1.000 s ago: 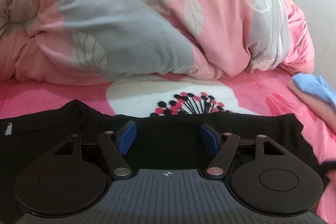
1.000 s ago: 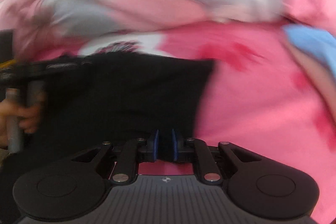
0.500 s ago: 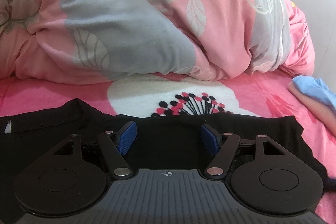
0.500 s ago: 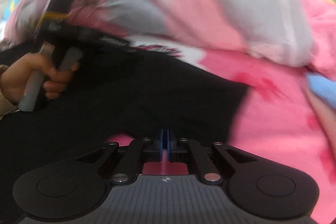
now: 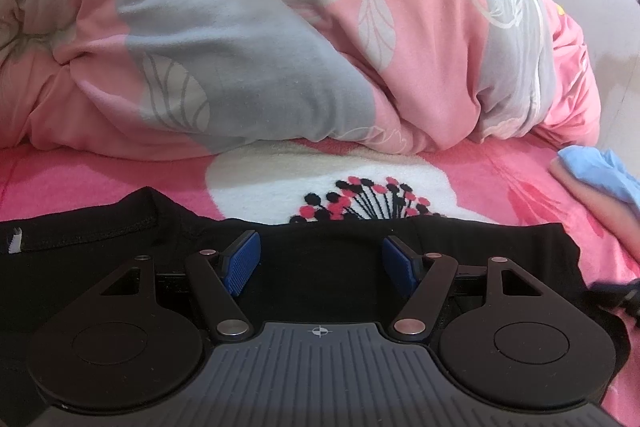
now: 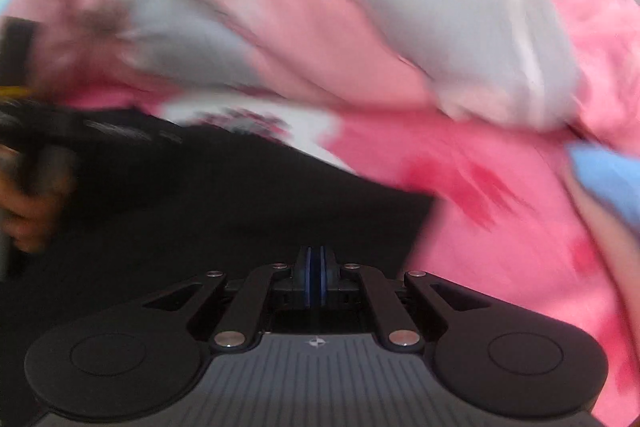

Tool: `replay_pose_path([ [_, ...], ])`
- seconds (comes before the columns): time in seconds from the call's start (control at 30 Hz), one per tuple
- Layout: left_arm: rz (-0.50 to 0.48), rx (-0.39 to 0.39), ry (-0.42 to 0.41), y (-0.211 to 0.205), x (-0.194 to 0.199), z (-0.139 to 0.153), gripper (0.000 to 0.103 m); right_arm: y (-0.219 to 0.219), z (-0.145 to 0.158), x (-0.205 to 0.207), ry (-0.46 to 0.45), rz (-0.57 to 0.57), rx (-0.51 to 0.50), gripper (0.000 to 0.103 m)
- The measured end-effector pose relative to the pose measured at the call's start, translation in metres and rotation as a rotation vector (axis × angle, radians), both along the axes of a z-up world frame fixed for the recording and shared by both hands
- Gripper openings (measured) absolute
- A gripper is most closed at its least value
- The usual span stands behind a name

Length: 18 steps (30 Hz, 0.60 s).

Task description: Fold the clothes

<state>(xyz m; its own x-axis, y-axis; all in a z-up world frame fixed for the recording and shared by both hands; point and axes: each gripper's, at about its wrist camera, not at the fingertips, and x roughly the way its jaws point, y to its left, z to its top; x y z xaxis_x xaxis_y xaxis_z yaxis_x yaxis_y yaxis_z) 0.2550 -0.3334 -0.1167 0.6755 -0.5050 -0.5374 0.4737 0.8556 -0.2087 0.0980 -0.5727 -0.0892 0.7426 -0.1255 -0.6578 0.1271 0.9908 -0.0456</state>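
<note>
Left wrist view showed us the bed point(image 5: 120, 179) first, its pink fleece cover filling the middle band of the frame, with one bunched pink-and-grey quilt point(image 5: 240, 47) heaped across the whole upper half. On the bed lay one black garment point(image 5: 320, 267), spread flat along the lower part of the frame, its long axis running left to right, a collar with a small white tag at the far left edge and a squared corner at the right. We counted one garment under way and one light-blue cloth point(image 5: 600, 175) set aside at the right edge, well apart from it.

The left gripper point(image 5: 320, 263) hung directly over the middle of the black garment, its jaws standing well apart with nothing between the blue pads point(image 5: 240, 263); the cloth lay below them, ungripped. In the right wrist view, which was blurred, the right gripper point(image 6: 314, 277) sat at the lower centre with its jaws pressed together; we could not see any cloth pinched in them. The black garment point(image 6: 200, 219) reached from just ahead of it toward the left of the frame, its right-hand edge lying just right of the fingertips. A hand point(image 6: 24, 219) holding the other tool showed at the left edge.

We judged the right gripper nearer that right-hand edge, so a fold across the long axis would fall to it.
</note>
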Motion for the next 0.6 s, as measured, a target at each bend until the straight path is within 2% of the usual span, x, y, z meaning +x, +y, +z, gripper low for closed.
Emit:
replay_pose_path([
  [0.07,0.0,0.004,-0.002,-0.001,0.0,0.0,0.068,-0.035,-0.001,-0.019,-0.01,-0.142,0.027,0.003],
  [0.13,0.0,0.005,-0.002,-0.001,0.0,0.0,0.068,-0.06,0.006,-0.035,-0.047,-0.232,0.107,0.003],
  [0.23,-0.001,0.005,-0.003,0.0,0.0,0.0,0.068,-0.046,0.022,-0.025,-0.132,-0.159,0.149,0.003],
  [0.37,-0.002,-0.011,0.004,0.002,0.001,0.0,0.068,-0.009,0.011,0.028,-0.079,0.028,0.148,0.003],
  [0.4,-0.002,-0.015,0.006,0.003,0.002,-0.001,0.068,-0.007,0.004,0.035,-0.055,0.029,0.126,0.003],
  [0.47,-0.001,-0.014,0.006,0.002,0.002,-0.001,0.068,-0.031,-0.008,0.032,-0.026,-0.079,0.096,0.002],
  [0.57,0.002,-0.009,0.005,0.001,0.002,-0.001,0.068,-0.078,-0.01,0.003,-0.053,-0.309,0.161,0.002],
  [0.6,0.002,-0.01,0.005,0.001,0.002,-0.001,0.068,-0.079,-0.005,0.0,-0.062,-0.327,0.152,0.003],
])
